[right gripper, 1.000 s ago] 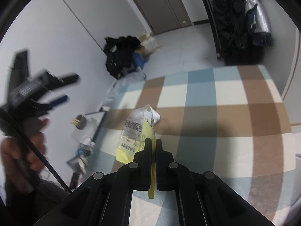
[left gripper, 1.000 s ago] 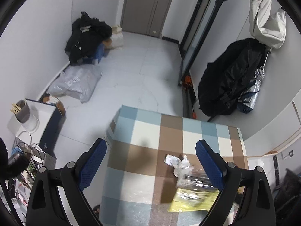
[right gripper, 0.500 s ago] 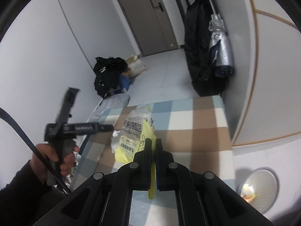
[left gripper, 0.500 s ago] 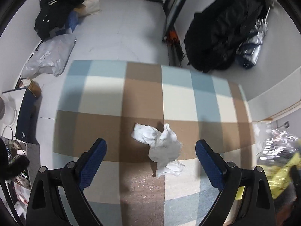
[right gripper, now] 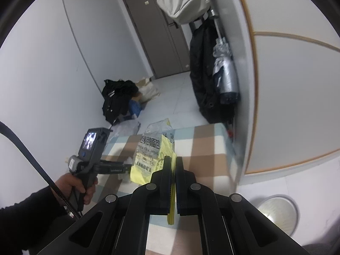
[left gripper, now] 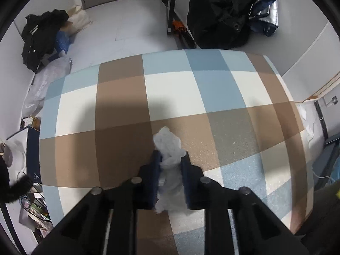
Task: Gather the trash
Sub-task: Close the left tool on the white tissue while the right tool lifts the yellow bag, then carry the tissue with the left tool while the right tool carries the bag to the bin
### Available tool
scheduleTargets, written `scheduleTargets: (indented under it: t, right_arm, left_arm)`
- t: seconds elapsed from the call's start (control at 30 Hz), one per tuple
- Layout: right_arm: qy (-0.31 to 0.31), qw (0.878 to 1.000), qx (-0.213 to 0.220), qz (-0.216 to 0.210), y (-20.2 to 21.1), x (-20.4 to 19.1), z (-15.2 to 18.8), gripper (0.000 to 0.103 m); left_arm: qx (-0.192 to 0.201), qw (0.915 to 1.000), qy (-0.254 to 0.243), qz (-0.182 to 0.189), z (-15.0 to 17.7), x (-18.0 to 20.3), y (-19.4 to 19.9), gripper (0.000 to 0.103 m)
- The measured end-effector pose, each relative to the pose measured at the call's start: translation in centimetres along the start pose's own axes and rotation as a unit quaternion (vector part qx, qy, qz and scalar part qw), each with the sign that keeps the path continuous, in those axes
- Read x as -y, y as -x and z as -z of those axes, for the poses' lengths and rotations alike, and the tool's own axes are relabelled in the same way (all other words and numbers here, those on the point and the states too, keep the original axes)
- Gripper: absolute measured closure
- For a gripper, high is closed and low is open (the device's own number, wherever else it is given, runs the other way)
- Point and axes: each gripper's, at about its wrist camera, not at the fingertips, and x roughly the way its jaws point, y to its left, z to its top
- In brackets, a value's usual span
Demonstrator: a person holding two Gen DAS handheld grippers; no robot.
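Left wrist view: crumpled white tissue (left gripper: 169, 148) on checked table (left gripper: 233, 97), on a brown square toward the near edge, about midway between the side edges.
Left gripper (left gripper: 170, 159): pointing steeply down, jaws closing, blue pads (left gripper: 184, 170) against both sides of the tissue.
Right wrist view: yellow and clear wrapper (right gripper: 152, 148) pinched at its lower edge, hanging clear above the table.
Right gripper (right gripper: 173, 163): fully closed on the wrapper.
Hand (right gripper: 72, 184): dark sleeve, wrapped round the left gripper's handle, over the table's left edge.
Beyond the far edge: black clothes pile (left gripper: 40, 38) on the floor; dark coat (right gripper: 201, 72) hanging by the wall.
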Motion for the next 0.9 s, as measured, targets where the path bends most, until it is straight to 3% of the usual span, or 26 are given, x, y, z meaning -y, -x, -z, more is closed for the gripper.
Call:
scheduleTargets:
  t: [0.1,0.3,0.53,0.9]
  right_arm:
    - [-0.004,1.0,0.007,0.006,1.2,0.7,-0.1,0.1]
    - [-0.015,1.0,0.024,0.005,3.7,1.9,-0.3,0.1]
    - [-0.016,0.998,0.057,-0.006,6.6,2.9,-1.2,0.1]
    - [-0.034,0.993,0.112,0.013,12.3,6.5,-2.6,0.1]
  left_arm:
    - [0.005,0.9999,0.005,0.007,0.5,-0.2,0.4,0.094]
    - [0.055,0.9981,0.018,0.019,1.5,0.6,3.5,0.095]
    - [0.119,0.9926,-0.014,0.015,0.7,4.7,8.0,0.096]
    - [0.191,0.9771,-0.054,0.078,-1.2,12.9,14.0,0.096]
